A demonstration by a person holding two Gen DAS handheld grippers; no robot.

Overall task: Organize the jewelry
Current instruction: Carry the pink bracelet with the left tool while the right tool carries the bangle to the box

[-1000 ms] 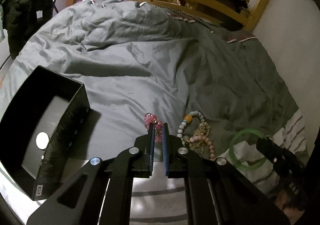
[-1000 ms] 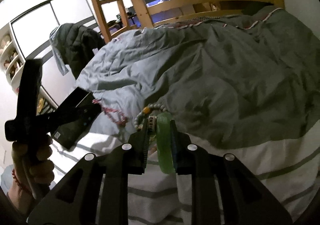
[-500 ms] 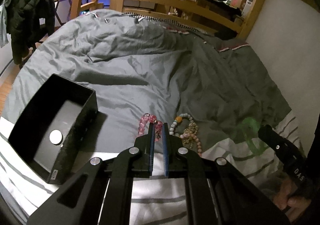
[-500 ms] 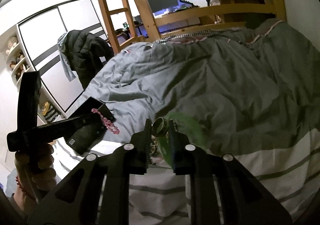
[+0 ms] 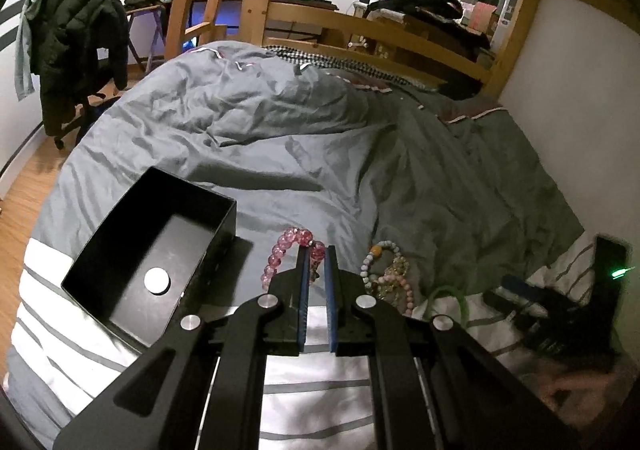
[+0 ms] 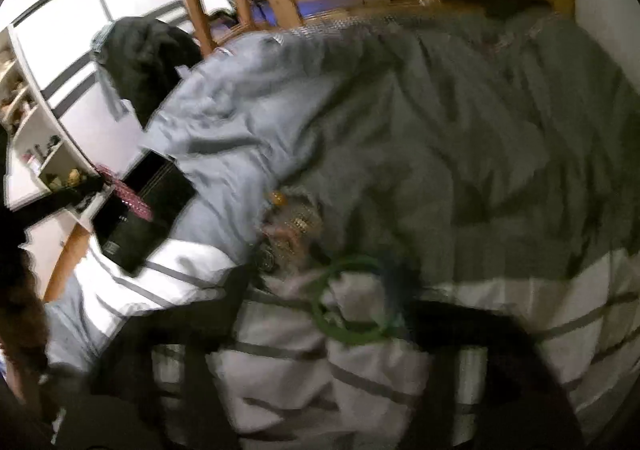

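My left gripper point(image 5: 315, 250) is shut on a pink bead bracelet point(image 5: 282, 252), which hangs lifted above the bed, right of the open black box point(image 5: 120, 250); a round silver disc point(image 5: 157, 280) lies inside the box. A pile of beaded bracelets point(image 5: 386, 276) lies on the duvet. A green bangle point(image 6: 352, 300) lies on the striped sheet, also seen in the left view point(image 5: 450, 302). The right wrist view is heavily blurred; the right gripper's fingers look spread to either side of the bangle. The black box point(image 6: 144, 206) and pink bracelet point(image 6: 128, 198) show at left there.
The grey duvet point(image 5: 320, 138) covers the bed, with a white striped sheet point(image 5: 312, 390) at the near edge. Wooden bed rails and a ladder point(image 5: 360, 26) stand behind. A chair with a dark jacket point(image 5: 76, 46) stands at left. A white wall runs along the right.
The left gripper has lifted the pink bracelet and pulled back. The right gripper has let go of the green bangle, which now lies on the sheet; its view is swinging and blurred.
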